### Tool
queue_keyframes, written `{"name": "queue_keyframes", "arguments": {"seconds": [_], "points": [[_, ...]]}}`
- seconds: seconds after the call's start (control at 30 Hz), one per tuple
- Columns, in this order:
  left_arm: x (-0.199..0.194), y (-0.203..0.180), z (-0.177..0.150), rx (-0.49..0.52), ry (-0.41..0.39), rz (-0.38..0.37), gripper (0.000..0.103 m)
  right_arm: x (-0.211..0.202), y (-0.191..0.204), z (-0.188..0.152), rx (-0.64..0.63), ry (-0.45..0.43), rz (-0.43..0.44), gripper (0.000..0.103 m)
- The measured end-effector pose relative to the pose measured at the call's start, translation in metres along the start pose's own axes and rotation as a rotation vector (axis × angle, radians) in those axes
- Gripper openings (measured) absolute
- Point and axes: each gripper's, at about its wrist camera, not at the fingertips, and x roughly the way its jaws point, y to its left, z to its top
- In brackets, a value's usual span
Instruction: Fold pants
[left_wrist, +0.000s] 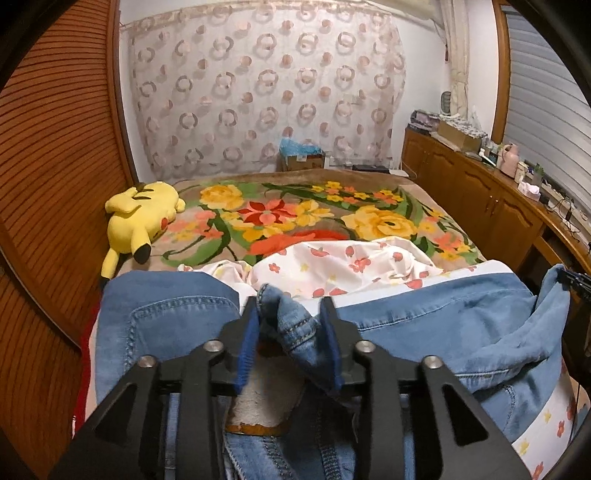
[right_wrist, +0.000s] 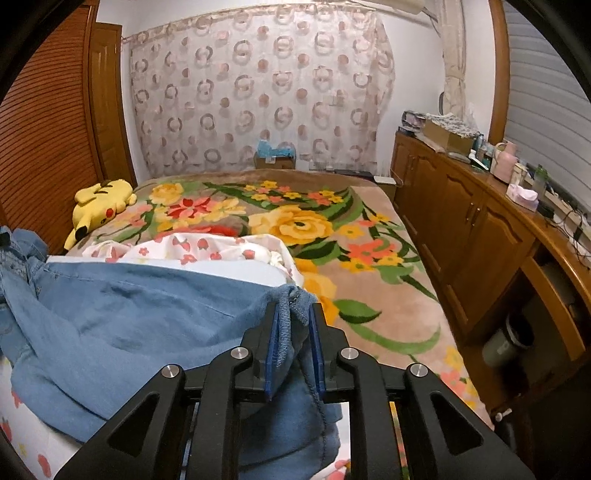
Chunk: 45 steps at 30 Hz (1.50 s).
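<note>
Light blue denim pants (left_wrist: 424, 317) lie across the near end of the bed, over a white floral sheet (left_wrist: 351, 266). My left gripper (left_wrist: 290, 317) is shut on the waistband end of the pants, with bunched denim between its blue pads. My right gripper (right_wrist: 295, 314) is shut on the hem end of a pant leg (right_wrist: 147, 314), with cloth hanging between its blue pads. The right gripper also shows at the far right edge of the left wrist view (left_wrist: 576, 280), holding up a fold of denim.
A yellow plush toy (left_wrist: 140, 218) lies at the bed's left side on a floral blanket (left_wrist: 295, 214). A wooden cabinet (right_wrist: 461, 221) with clutter on top runs along the right. A slatted wooden wall (left_wrist: 55, 166) stands on the left. A patterned curtain (left_wrist: 266, 92) hangs behind.
</note>
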Motion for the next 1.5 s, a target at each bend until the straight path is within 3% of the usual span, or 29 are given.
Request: {"name": "queue_keyframes", "arguments": {"seconds": [0.03,0.27,0.37,0.53,0.83,1.23,1.27,1.3,1.4,1.5], "points": [[-0.005,0.002,0.001,-0.002,-0.014,-0.001,0.047,-0.001,0.002,0.000,0.000,-0.007,0.002,0.020],[-0.024,0.003,0.001,0.006,-0.050,-0.015,0.050,-0.027,0.027,0.003,-0.025,-0.058,0.066,0.039],[-0.024,-0.001,-0.008,0.020,-0.045,-0.047,0.071,-0.028,0.041,-0.002,-0.046,-0.049,0.136,0.043],[-0.021,-0.016,-0.022,0.051,-0.021,-0.099,0.079,-0.022,0.065,-0.008,-0.078,-0.015,0.253,0.043],[-0.008,-0.042,-0.050,0.072,0.047,-0.173,0.080,0.007,0.090,-0.005,-0.156,0.084,0.385,0.047],[-0.010,-0.043,-0.058,0.074,0.055,-0.167,0.080,0.069,0.088,0.024,-0.246,0.273,0.366,0.048],[-0.012,-0.040,-0.057,0.072,0.049,-0.160,0.080,0.072,0.090,0.027,-0.263,0.266,0.370,0.047],[-0.013,-0.035,-0.057,0.069,0.046,-0.155,0.080,0.074,0.092,0.030,-0.279,0.266,0.382,0.030],[-0.017,-0.021,-0.052,0.053,0.035,-0.125,0.080,0.078,0.098,0.042,-0.325,0.245,0.380,0.004],[-0.019,-0.004,-0.048,0.033,0.021,-0.093,0.080,0.075,0.098,0.058,-0.339,0.172,0.337,0.003]]}}
